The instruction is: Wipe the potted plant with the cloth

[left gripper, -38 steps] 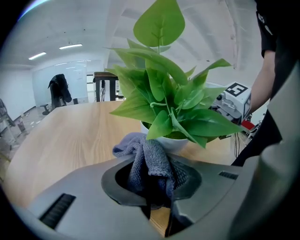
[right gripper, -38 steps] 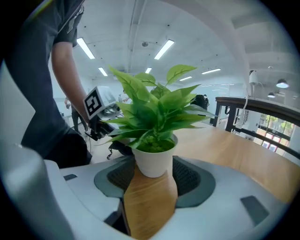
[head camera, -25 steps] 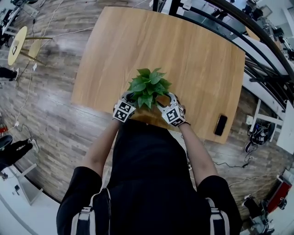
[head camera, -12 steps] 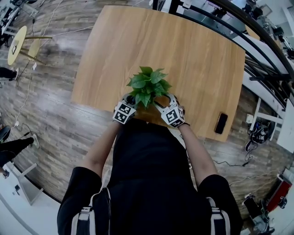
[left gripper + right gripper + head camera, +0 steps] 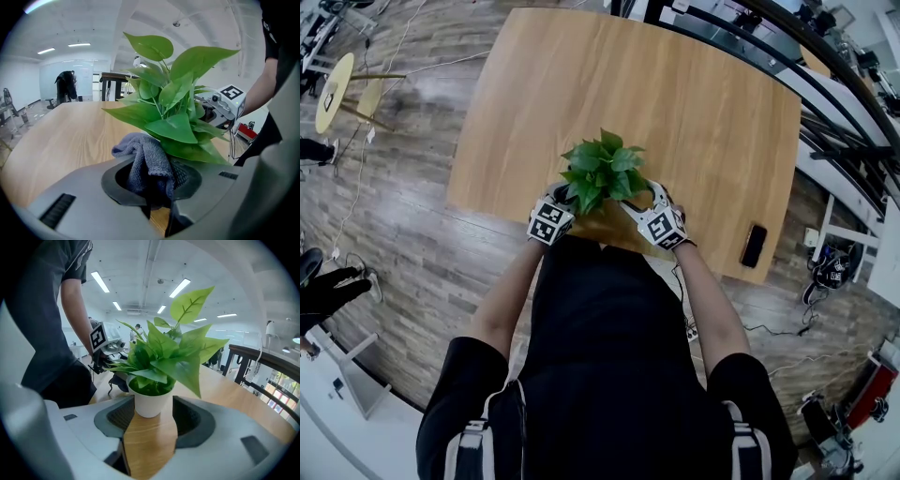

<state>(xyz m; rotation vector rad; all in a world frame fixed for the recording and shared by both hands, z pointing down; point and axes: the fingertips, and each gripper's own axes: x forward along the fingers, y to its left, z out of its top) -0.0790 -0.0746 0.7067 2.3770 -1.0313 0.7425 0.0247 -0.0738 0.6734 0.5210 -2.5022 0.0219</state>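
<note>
A small leafy green plant (image 5: 602, 171) in a white pot (image 5: 150, 401) stands near the front edge of the wooden table (image 5: 694, 103). My left gripper (image 5: 565, 199) is at the plant's left side, shut on a bunched grey-blue cloth (image 5: 146, 161) that presses up under the lower leaves (image 5: 174, 123). From the plant's right side, my right gripper (image 5: 639, 199) has its jaws closed round the pot, which fills the gap between the pads. In the right gripper view, that gripper (image 5: 150, 414) looks past the pot at the left gripper (image 5: 104, 348).
A black phone (image 5: 753, 246) lies near the table's front right corner. The table's front edge runs just under both grippers, against the person's body. Black railings (image 5: 825, 112) stand beyond the table at the right. Across the room stands a person (image 5: 65, 86).
Both grippers and the plant have shifted a little farther from the table's front edge. The right gripper's marker cube has moved slightly right. Both grips are unchanged.
</note>
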